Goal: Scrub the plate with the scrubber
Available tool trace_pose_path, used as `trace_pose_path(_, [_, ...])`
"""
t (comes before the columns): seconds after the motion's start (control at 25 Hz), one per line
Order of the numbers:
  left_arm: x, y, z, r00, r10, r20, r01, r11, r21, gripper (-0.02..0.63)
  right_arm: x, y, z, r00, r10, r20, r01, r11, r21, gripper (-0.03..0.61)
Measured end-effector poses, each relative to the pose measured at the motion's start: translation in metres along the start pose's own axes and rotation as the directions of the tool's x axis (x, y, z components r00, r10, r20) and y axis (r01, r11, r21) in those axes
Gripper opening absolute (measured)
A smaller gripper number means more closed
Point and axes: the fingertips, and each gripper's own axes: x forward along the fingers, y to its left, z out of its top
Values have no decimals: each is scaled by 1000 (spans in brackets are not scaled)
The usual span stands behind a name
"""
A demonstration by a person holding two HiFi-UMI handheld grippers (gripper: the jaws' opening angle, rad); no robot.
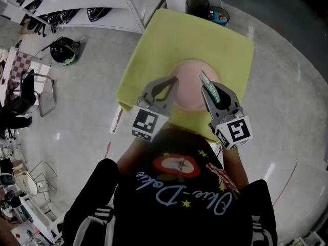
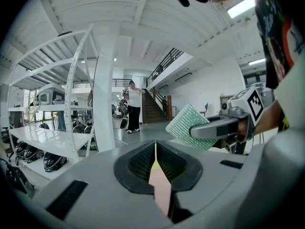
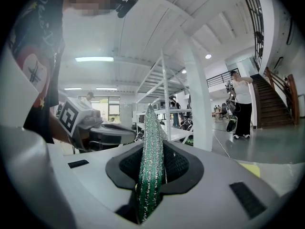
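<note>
Left gripper (image 1: 171, 83), jaws clamped together on the near rim of the pink plate (image 1: 190, 86), which shows in the left gripper view as a thin pink strip between the pads; the plate lies over the middle of the yellow-green surface (image 1: 154, 40), and whether it rests there cannot be told. Right gripper (image 1: 211, 91), jaws closed on the green scrubber (image 1: 207, 85), which stands upright between them and sits just beside the plate's right edge, contact not discernible.
</note>
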Motion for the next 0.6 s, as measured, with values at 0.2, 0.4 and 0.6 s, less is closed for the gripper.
trace_pose_path(0.2, [0,1,-1,1000,0,-2,0,1000,-1,11,2,2,0,1000,6,-7,-6,1000,-6,63])
trace_pose_path(0.4, [-1,1,-3,1000,6,-5,-6,1000,1,11,2,2,-5,1000,7,-18,-7,1000,-8,63])
trace_pose_path(0.6, [0,2,-3,1000,8,-6,-8,1000,1,11,4,1,-4,1000,8,-28,-8,999,-31,63])
